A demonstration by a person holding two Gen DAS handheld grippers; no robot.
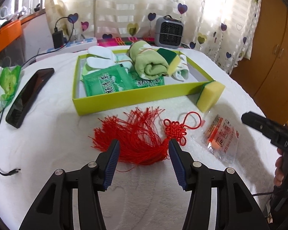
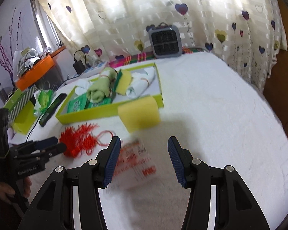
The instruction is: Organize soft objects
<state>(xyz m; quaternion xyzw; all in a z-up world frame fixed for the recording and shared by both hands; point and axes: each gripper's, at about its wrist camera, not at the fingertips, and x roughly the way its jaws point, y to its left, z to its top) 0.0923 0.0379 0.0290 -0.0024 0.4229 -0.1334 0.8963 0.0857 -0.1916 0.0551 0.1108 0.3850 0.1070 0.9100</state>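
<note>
The red tassel lies on the white desk just near of the green box, its knot to the right and its strands fanned left and far. It sits right ahead of the left tongs, which are the closer pair, tilted down over it, wide open and holding nothing. The right tongs hang open and empty over the clear packet, with a yellow sponge beyond.

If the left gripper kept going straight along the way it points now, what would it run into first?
Most likely the red tassel of the Chinese knot: it lies on the white cover between and just ahead of the left gripper's open fingertips. Depth is hard to judge, so contact may already be close.
</note>
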